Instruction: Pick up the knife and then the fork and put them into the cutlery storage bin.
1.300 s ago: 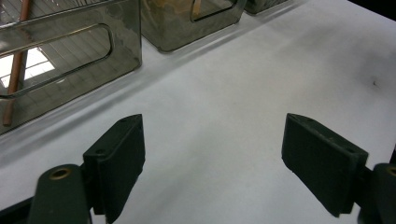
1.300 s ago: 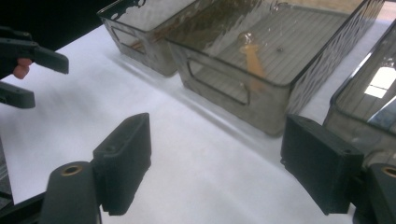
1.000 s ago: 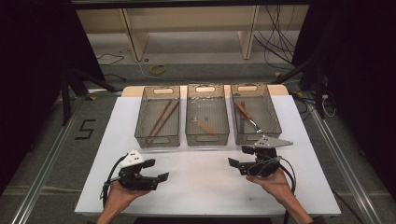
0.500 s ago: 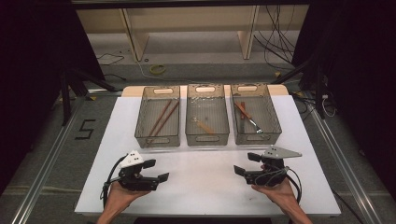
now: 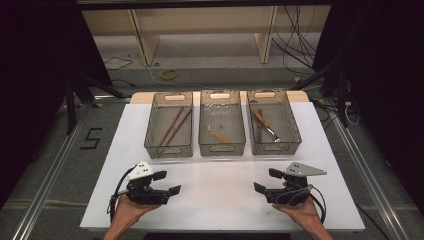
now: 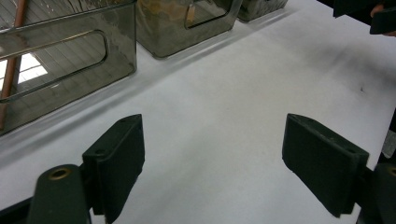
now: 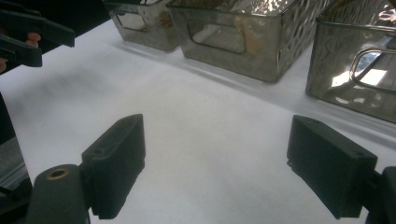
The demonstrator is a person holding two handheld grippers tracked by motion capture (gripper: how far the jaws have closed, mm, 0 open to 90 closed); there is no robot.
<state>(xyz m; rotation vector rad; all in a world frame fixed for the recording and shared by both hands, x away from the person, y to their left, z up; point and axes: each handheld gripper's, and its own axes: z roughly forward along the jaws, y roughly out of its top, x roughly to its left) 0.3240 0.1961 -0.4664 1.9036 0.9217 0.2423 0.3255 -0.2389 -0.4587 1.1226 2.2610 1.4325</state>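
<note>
Left gripper (image 5: pixel 167 183) and right gripper (image 5: pixel 267 180) both rest low over the white table (image 5: pixel 220 200), jaws spread wide, nothing held. Three smoked bins sit beyond: chopsticks (image 5: pixel 172 127) in the left bin (image 5: pixel 169 145), fork (image 5: pixel 267 129) in the right bin (image 5: pixel 275 146).

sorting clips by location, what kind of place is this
Probably a lab or workshop data-recording station. A white-topped table sits between metal floor rails, loose cables trail near bare wooden shelving, and three clear bins hold sorted cutlery.
</note>
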